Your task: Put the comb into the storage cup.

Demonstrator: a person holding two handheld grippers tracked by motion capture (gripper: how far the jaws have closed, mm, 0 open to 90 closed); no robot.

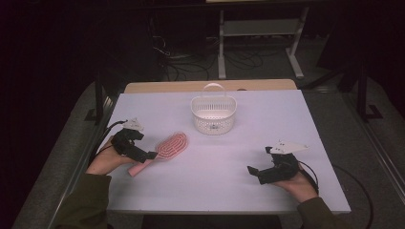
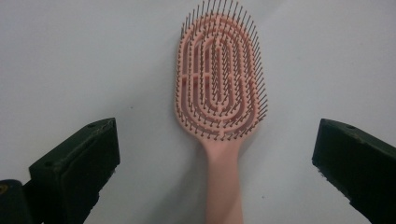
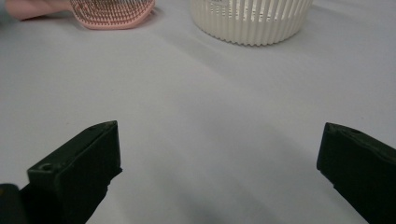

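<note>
A pink hairbrush (image 1: 168,145) lies bristles up on the white table (image 1: 215,186), left of centre, with its handle pointing toward the person. My left gripper (image 1: 145,146) hovers open over that handle. In the left gripper view the brush (image 2: 217,79) runs up the middle, and the left gripper (image 2: 217,140) has one jaw on each side of the handle without touching it. A white slatted basket (image 1: 213,114) with a hoop handle stands at the back centre. My right gripper (image 1: 259,160) rests open near the front right, holding nothing. The right gripper (image 3: 219,140) faces the brush (image 3: 112,11) and the basket (image 3: 252,21) far ahead.
A wooden tabletop edge (image 1: 210,86) sits behind the white board. Beyond it on the dark floor are a white metal frame (image 1: 260,28) and loose cables (image 1: 186,62). A black cable trails from each gripper.
</note>
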